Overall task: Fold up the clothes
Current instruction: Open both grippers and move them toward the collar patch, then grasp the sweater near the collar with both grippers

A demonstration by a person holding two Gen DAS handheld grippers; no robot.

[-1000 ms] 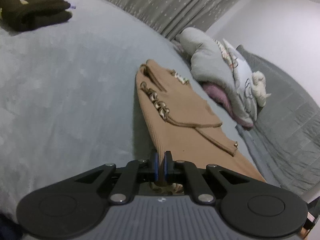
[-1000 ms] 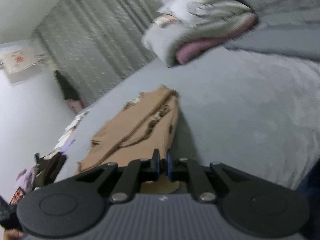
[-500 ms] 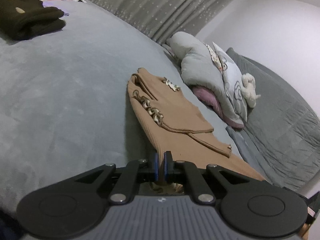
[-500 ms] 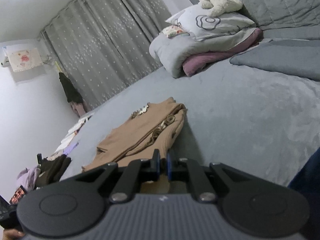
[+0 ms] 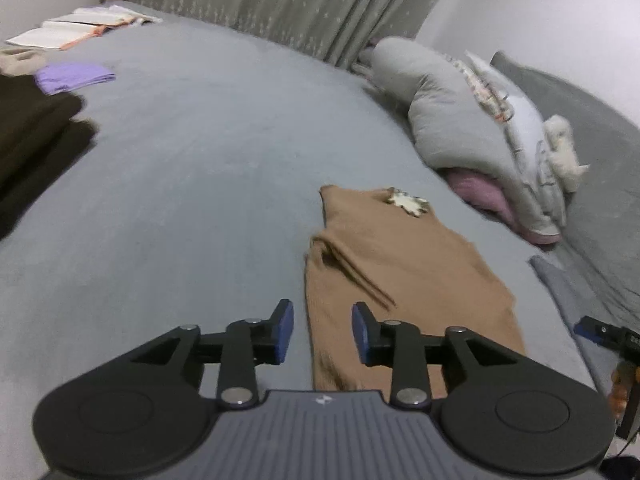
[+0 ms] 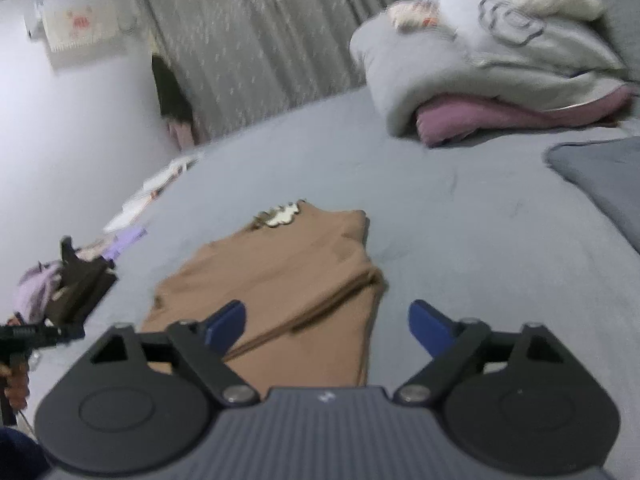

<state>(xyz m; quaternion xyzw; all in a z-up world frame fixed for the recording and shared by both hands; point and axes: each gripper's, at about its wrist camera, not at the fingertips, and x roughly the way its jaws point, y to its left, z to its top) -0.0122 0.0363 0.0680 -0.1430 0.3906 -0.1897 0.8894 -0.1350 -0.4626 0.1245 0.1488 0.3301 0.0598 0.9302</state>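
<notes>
Left wrist view: left claw [image 5: 322,334] with jaws apart and opening, blue pads [image 5: 285,332] clear of the cloth. Tan garment [image 5: 400,272] lying folded on the grey bed [image 5: 192,168], its near end running under the gap between the jaws and cut off by the claw body; no contact visible. Pale decoration [image 5: 408,202] at the far end, too blurred to say what it is. Dark clothes [image 5: 36,132] at left edge, cropped by the frame. Purple folded item [image 5: 74,76] and open books or papers [image 5: 80,28] beyond, soft focus. Heap of bedding and pillows [image 5: 472,128] at right, with a pink layer underneath mostly covered. Right claw [image 5: 600,330] barely in at the right edge, only one blue tip showing.

Right wrist view: right claw [image 6: 326,326] wide and opening, nothing pinched. Left pad [image 6: 226,326] overlapping the garment [image 6: 280,276] in the picture; touching or hovering above cannot be told. Right pad [image 6: 430,328] over bare bed [image 6: 460,240]. Garment's near edge hidden behind the claw body. Whole frame motion-blurred. Left claw [image 6: 36,334] partly in at left edge, fingers of a hand [image 6: 16,388] below it, mostly cropped. Curtain [image 6: 260,40] behind, dark item hanging beside it, unidentifiable.
</notes>
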